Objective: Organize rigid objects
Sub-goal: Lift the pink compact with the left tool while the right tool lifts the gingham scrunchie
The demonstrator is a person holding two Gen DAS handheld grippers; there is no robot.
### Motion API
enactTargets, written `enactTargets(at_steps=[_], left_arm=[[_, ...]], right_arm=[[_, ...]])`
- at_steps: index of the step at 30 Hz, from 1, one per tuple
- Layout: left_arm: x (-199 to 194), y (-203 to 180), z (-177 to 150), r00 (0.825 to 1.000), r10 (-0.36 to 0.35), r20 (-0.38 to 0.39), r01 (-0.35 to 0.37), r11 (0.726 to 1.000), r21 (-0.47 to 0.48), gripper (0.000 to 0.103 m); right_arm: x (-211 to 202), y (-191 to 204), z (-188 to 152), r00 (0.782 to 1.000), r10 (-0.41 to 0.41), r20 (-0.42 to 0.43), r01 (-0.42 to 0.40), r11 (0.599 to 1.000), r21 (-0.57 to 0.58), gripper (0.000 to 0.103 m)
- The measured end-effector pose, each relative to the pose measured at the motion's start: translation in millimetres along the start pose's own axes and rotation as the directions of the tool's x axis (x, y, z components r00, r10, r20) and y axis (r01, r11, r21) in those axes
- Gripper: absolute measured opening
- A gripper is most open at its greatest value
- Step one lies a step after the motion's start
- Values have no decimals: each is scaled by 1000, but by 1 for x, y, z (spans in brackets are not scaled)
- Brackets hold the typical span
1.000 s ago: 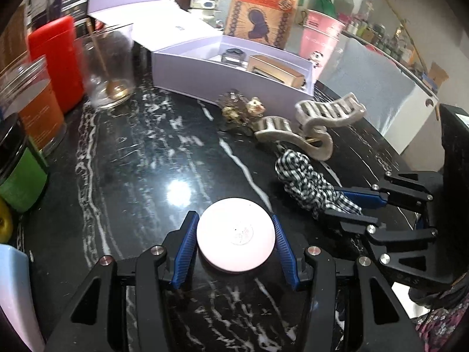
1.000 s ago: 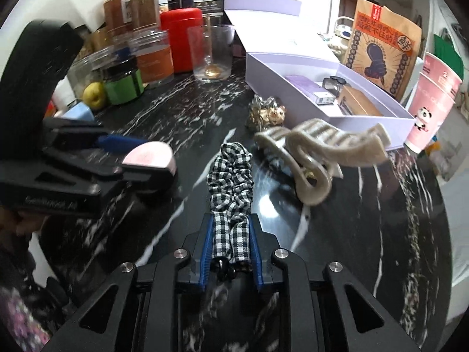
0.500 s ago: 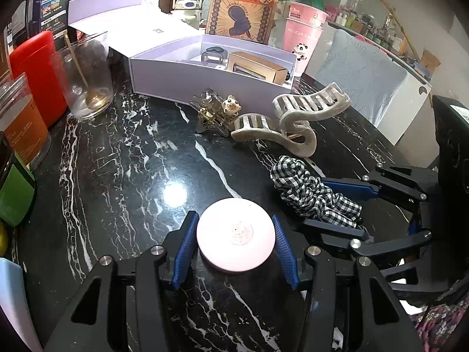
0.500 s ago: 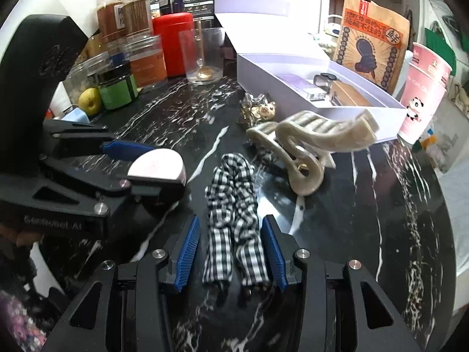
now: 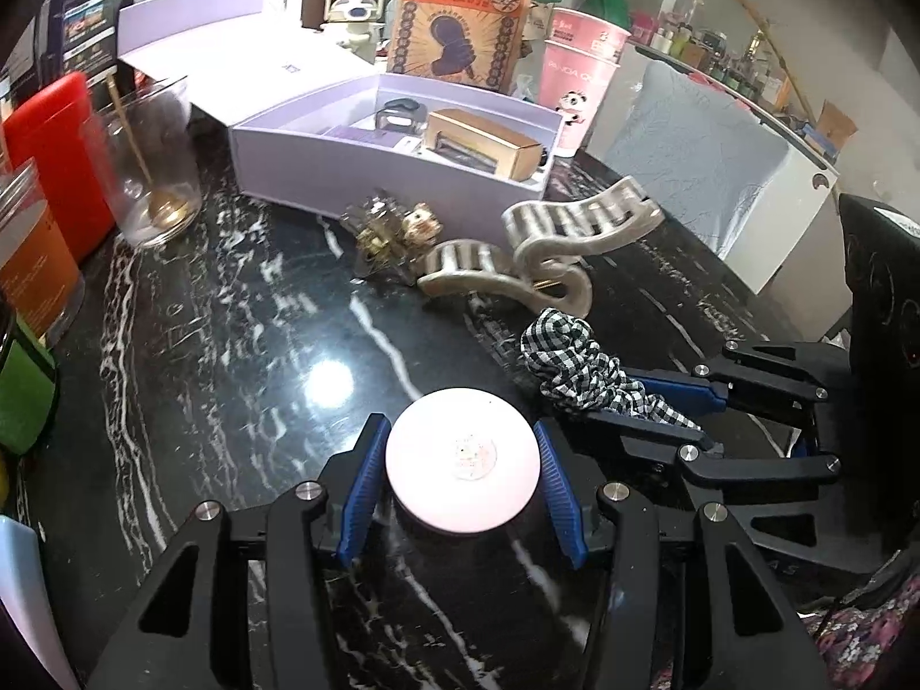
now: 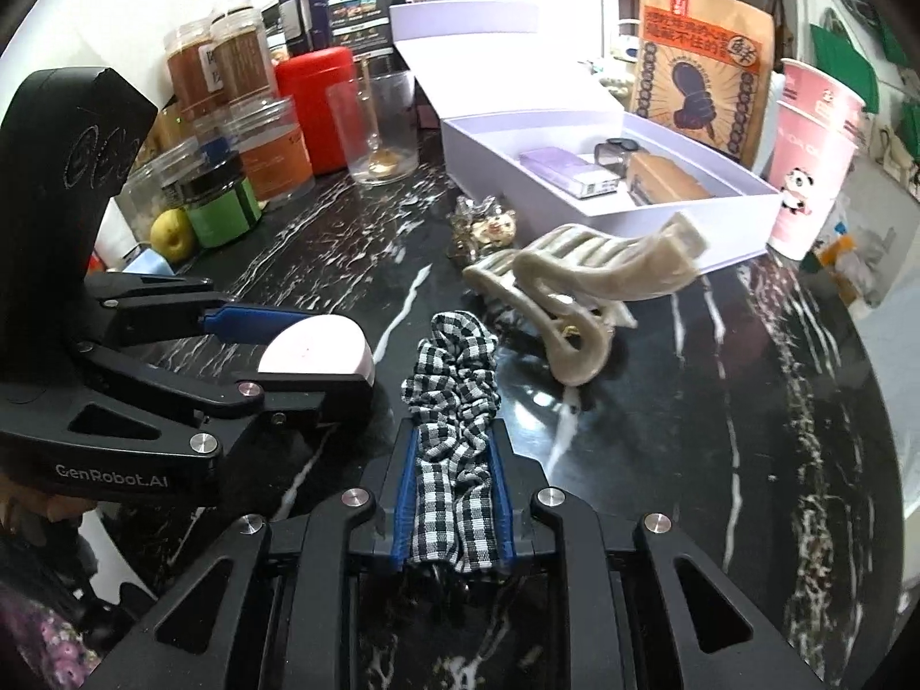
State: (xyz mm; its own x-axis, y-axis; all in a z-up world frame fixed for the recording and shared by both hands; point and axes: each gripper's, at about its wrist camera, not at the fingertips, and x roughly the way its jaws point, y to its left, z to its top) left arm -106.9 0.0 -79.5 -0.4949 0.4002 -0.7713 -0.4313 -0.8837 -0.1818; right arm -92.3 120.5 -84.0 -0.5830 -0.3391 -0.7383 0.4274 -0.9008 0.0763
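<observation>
A black marble counter (image 5: 218, 356) with white veins carried the clutter. At its left edge stood a red canister (image 6: 313, 106), a clear glass (image 6: 379, 126) with a wooden stick in it, jars of brown spice (image 6: 241, 57), a green-labelled jar (image 6: 221, 213) and a yellow lemon (image 6: 172, 233). Behind stood a printed paper bag (image 5: 460, 17) and a pink panda cup (image 6: 811, 155).

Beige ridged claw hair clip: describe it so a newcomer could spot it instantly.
Find the open lilac box on the black marble counter. Just in front of its near wall lies the beige ridged claw hair clip, teeth splayed. It is far larger than the small glittery clip beside it, and hard, unlike the checked fabric scrunchie.
</observation>
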Motion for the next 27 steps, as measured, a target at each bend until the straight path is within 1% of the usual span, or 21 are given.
enactTargets(at_steps=[7,12,17,22,27], left_arm=[[-2,-14,10,1000,-27,9,27,999,38,51],[-5,-25,17,999,-44,18,43,997,66,51],[-8,-36,24,998,-48,27,46,995,88,51],[-13,-43,33,998,-52,40,48,994,99,51],[-20,-48,46,996,-53,73,45,993,107,51]], right_arm=[[-17,-9,0,1000,-16,15,15,998,57,22],[-31,-13,-1,999,-35,34,33,997,70,22],[-44,-16,0,998,-50,43,47,996,76,22],[-55,-19,2,997,-45,61,39,995,95,22],[-64,-23,9,995,-42,88,33,994,103,22]])
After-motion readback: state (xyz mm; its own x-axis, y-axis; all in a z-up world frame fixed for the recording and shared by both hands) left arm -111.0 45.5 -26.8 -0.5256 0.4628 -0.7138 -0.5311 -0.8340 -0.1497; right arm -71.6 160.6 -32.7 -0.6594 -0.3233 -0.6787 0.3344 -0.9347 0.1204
